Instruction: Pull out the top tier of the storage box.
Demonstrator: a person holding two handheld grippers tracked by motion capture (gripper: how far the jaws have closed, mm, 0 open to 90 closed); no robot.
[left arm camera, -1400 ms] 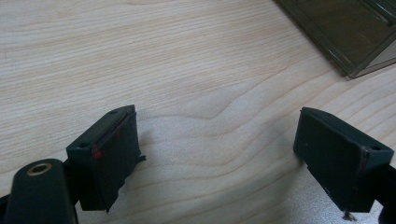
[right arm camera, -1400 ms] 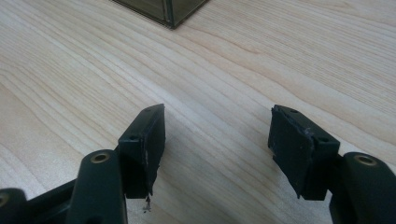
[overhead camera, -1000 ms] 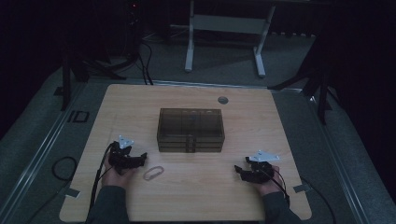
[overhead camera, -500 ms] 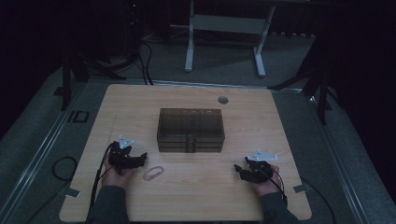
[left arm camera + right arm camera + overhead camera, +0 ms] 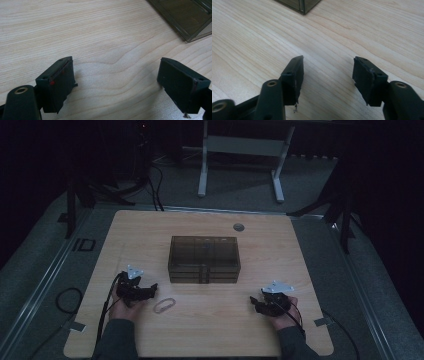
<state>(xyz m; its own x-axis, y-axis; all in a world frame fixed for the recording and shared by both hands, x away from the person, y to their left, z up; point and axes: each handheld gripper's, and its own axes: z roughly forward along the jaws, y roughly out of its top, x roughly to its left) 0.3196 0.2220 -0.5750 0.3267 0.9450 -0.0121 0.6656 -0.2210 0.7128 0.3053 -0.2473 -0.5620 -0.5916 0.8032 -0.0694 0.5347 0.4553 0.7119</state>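
- The small pale loop (image 5: 164,305) lies flat on the table (image 5: 300,250), just beside the left hand-held gripper (image 5: 148,290); probably a rubber band, light and floppy.
- Pinch one thin side; it could slip.
- Left jaws stand apart, empty.
- The right hand-held gripper (image 5: 327,75), jaws just closing a little, is apart and empty, well away from the smoky plastic box (image 5: 204,259).
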